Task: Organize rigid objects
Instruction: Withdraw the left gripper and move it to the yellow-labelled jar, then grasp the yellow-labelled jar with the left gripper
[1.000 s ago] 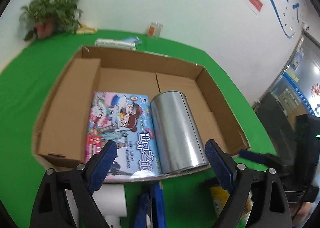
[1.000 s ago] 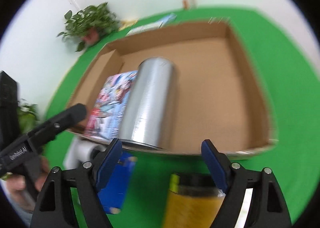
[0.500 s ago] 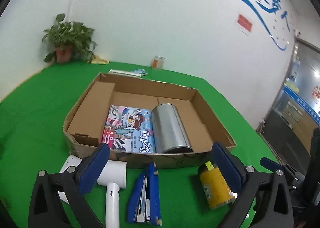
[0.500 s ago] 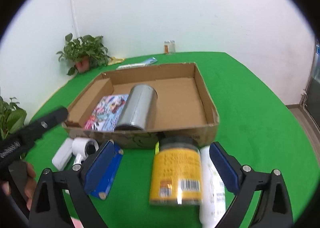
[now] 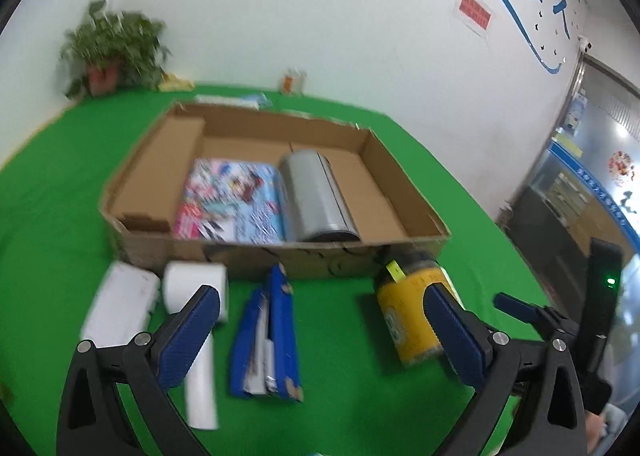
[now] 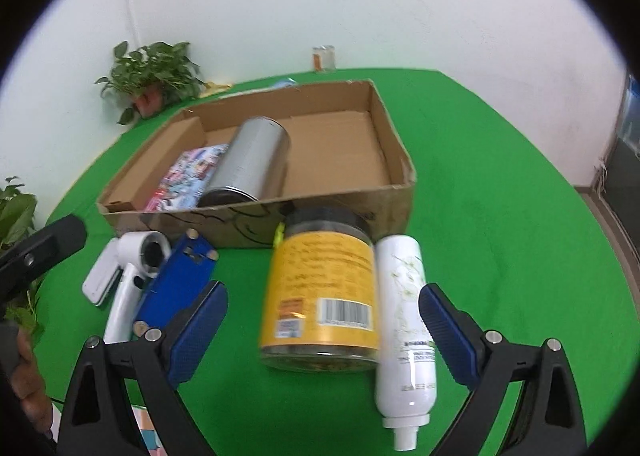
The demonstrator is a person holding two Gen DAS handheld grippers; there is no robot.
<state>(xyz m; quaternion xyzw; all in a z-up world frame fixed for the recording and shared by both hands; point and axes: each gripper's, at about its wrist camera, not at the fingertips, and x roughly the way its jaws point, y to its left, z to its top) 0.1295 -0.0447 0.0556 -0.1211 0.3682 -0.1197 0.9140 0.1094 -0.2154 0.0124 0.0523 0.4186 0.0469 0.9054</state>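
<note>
On the green table (image 6: pixel 500 183), the cardboard box (image 6: pixel 394 143) already holds two things: a colourful picture book (image 5: pixel 230 197) lying flat and a silver can (image 6: pixel 250 161) on its side just beside it, the two seemingly touching. So the job looks partly done, with the right half of the box floor bare. Left outside, along the box's near wall, are a white handheld device (image 6: pixel 128 280), a blue stapler (image 5: pixel 272 332), a yellow-labelled jar (image 6: pixel 324 296) with a dark lid, and a white spray bottle (image 6: pixel 406 320) lying touching the jar's side. The right claw (image 6: pixel 324 330) is spread wide and empty, with the jar lying between its fingers and the bottle just inside the right one; the jar seems the likely next pick. The left claw (image 5: pixel 320 328) is likewise spread and empty, above the stapler, with the white device near its left finger.
</note>
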